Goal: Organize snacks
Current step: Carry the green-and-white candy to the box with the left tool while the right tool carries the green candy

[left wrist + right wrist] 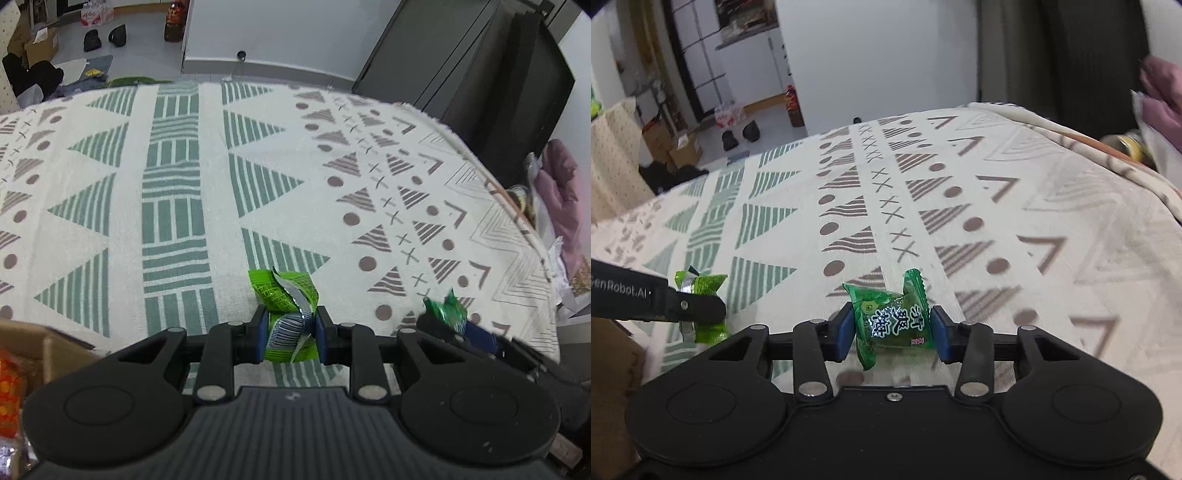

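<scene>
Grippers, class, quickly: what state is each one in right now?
Left gripper: closed on a light green snack packet.
Right gripper: closed on a dark green candy packet.

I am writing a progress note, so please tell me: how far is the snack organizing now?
Done: the patterned cloth shows no loose snacks, and the cardboard box at left already holds packets. In hand: the left gripper is shut on a light green packet, and the right gripper is shut on a dark green candy. Left: both still need placing; neither is in the box yet.
</scene>
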